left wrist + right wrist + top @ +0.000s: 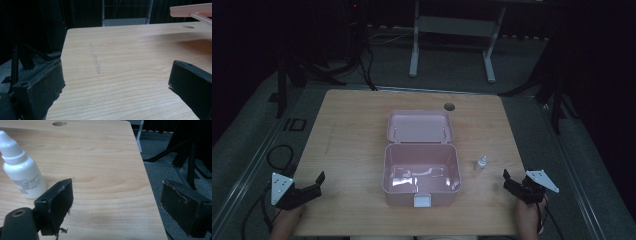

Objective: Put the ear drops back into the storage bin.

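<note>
Open pink box [421, 172] blocks table centre; dropper bottle [481, 163] just right; flanks free.

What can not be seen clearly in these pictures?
- Small white bottle: its label print is blurred in the right gripper view, too small in the high view.
- Pink box: cut off by the left gripper view's edge.
- Pink box's floor: glare in the high view hides any contents.
</note>
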### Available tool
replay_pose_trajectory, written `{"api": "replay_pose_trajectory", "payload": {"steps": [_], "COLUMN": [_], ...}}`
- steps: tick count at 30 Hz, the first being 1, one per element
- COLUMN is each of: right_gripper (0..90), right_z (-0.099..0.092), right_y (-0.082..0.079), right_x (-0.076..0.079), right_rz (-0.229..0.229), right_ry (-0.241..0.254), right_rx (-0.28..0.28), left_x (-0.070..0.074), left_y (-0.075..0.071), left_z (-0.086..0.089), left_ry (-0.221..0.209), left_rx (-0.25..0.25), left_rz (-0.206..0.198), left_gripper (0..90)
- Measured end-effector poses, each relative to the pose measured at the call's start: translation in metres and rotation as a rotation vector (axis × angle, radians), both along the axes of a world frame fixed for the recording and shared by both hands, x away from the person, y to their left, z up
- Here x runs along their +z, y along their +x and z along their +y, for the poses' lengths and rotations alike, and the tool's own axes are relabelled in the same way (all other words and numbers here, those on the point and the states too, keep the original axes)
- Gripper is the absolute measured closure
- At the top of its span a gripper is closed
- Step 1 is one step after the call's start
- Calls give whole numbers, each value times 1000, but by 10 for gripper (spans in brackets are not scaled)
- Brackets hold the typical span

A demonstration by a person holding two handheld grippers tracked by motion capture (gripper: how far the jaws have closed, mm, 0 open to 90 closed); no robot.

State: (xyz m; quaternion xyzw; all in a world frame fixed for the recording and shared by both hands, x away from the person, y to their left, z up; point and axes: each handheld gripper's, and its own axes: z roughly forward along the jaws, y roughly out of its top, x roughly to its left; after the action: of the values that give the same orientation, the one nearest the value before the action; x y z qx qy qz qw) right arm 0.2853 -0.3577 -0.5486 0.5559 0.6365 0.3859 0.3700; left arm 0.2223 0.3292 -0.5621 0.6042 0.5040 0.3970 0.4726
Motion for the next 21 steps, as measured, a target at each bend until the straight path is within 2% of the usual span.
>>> {"api": "replay_pose_trajectory", "payload": {"steps": [1, 3, 6, 7, 13, 15, 16, 17, 18, 19, 20, 21], "right_gripper": [112, 112, 112, 112, 126, 133, 133, 133, 133, 131, 128, 128], "right_z": [1, 3, 7, 9, 18, 19, 18, 18, 17, 14, 14, 14], "right_y": [1, 5, 8, 10, 16, 19, 20, 20, 21, 24, 25, 25], "right_x": [1, 1, 2, 3, 8, 10, 12, 12, 13, 15, 17, 19], "right_rz": [-1, 25, 40, 62, 146, 201, 235, 235, 269, 348, 389, 411], "right_ry": [10, 15, 2, 1, -7, -37, -31, -31, -24, -22, -33, -57], "right_rx": [5, 19, 35, 73, 131, 117, 114, 114, 117, 142, 162, 171], "left_x": [0, 0, 0, 0, 0, 0, 0, 0, 0, 0, 0, 0], "left_y": [0, 0, 0, 0, 0, 0, 0, 0, 0, 0, 0, 0], "left_z": [0, 0, 0, 0, 0, 0, 0, 0, 0, 0, 0, 1], "left_ry": [0, 0, 1, 0, -5, -6, -6, -6, -6, -8, -8, -8], "left_rx": [1, 1, 1, 1, -3, -3, -3, -3, -5, -6, -7, -7], "left_rz": [0, 0, -1, -2, -4, -4, -3, -3, -2, -2, -2, -2], "left_gripper": [3, 3, 3, 4, 3, 4, 3, 4, 4, 4, 4, 3]}}
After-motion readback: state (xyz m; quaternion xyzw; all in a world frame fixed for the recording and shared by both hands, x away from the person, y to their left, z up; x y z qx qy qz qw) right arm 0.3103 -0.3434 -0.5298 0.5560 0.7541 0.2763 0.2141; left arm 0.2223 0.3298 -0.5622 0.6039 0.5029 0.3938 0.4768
